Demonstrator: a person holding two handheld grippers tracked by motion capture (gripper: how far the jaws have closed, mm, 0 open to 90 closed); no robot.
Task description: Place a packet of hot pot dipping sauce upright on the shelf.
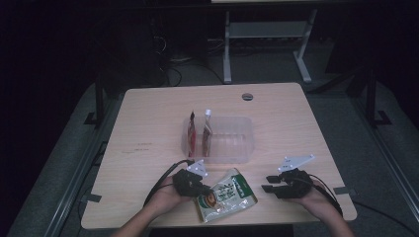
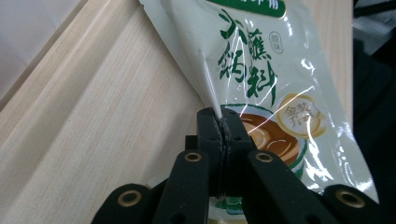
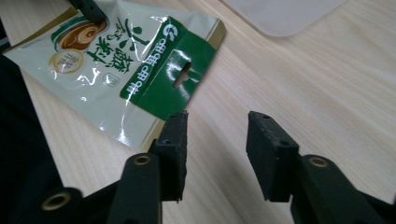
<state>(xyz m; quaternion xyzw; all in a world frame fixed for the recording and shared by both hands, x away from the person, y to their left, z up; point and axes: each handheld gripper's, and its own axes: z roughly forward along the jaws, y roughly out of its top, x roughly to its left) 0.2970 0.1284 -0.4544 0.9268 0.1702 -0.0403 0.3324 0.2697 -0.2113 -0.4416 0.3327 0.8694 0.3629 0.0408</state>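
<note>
- One green-white pouch [image 1: 226, 194], Chinese lettering unreadable to me, lower centre of frame on the surface [image 1: 148, 123].
- My left tool [image 2: 223, 122] clamped on its film.
- My right tool [image 3: 217, 140] apart.
- Two red sachets [image 1: 191, 129] upright in one clear tub [image 1: 244, 138].

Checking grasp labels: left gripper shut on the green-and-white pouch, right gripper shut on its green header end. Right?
Not quite. The left gripper is shut on the green-and-white pouch, but the right gripper is open, holding nothing, beside the pouch's green header; the right gripper view shows it.
</note>
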